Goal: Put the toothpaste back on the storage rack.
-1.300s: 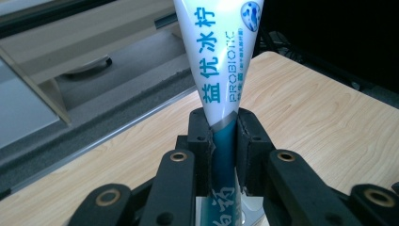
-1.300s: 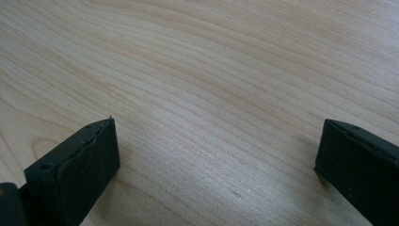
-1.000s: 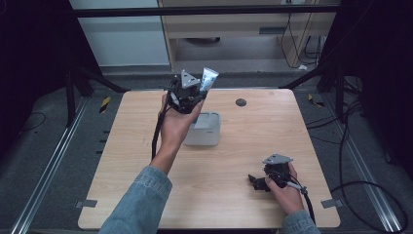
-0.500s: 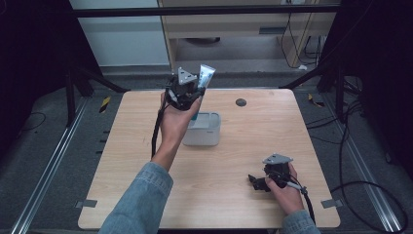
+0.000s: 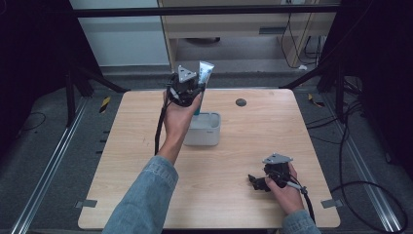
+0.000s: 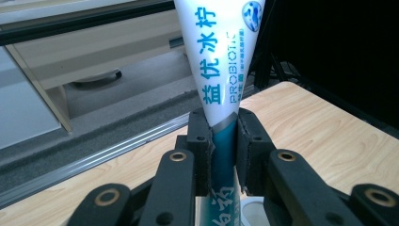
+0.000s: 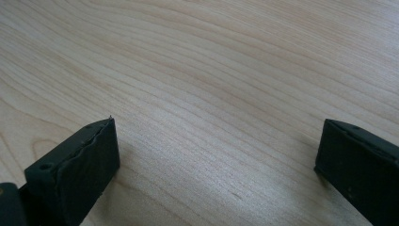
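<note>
A white and teal toothpaste tube [image 5: 204, 74] [image 6: 221, 75] stands upright in my left gripper [image 5: 196, 93] [image 6: 222, 141], which is shut on its teal lower part, raised above the far middle of the table. Its crimped flat end points up. Directly below the tube sits a white rectangular box [image 5: 203, 129], partly hidden by the hand. My right gripper [image 5: 255, 181] [image 7: 216, 155] rests low on the wooden table [image 5: 272, 131] at the near right, open, jaws wide apart with bare wood between them.
A small dark round disc [image 5: 240, 102] lies on the table at the far right of the middle. A black cable [image 5: 159, 126] hangs from the left gripper along the forearm. Dark frame posts stand beside the table's far corners.
My left gripper has lifted the tube slightly higher and a little to the left above the white box. The right gripper has stayed put.
</note>
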The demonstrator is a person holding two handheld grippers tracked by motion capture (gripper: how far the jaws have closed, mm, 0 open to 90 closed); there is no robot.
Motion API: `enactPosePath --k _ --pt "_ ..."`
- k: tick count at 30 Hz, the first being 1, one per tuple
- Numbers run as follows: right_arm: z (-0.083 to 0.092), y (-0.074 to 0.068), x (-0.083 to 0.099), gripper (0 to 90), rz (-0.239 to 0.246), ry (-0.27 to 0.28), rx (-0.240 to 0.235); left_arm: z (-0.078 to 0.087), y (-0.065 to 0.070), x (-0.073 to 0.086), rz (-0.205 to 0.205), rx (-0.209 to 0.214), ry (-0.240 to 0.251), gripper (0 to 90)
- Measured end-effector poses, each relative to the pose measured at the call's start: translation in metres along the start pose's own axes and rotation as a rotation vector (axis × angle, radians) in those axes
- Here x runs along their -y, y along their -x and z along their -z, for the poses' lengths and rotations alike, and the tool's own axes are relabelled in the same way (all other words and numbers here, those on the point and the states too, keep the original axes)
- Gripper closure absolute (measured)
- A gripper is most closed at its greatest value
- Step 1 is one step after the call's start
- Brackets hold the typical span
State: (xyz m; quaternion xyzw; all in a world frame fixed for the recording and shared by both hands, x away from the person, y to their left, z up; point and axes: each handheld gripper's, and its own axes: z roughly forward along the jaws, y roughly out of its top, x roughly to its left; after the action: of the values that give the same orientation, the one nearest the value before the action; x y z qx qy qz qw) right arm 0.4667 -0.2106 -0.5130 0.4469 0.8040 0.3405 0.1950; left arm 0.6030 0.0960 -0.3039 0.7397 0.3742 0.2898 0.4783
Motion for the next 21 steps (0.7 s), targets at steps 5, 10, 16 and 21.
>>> enactPosePath --k 5,10,16,21 --pt "0.0 0.0 0.0 0.4 0.0 0.0 0.001 -0.007 0.0 0.003 0.004 0.004 -0.011 77.6" --pt "0.0 0.0 0.0 0.4 -0.006 -0.002 -0.005 -0.014 0.009 0.008 -0.062 0.004 -0.041 77.6" --pt "0.0 0.0 0.0 0.4 -0.008 -0.004 -0.006 -0.019 0.015 0.015 -0.086 -0.002 -0.04 77.6" --pt "0.0 0.0 0.0 0.4 -0.007 -0.004 -0.007 -0.018 0.017 0.023 -0.087 -0.003 -0.033 77.5"
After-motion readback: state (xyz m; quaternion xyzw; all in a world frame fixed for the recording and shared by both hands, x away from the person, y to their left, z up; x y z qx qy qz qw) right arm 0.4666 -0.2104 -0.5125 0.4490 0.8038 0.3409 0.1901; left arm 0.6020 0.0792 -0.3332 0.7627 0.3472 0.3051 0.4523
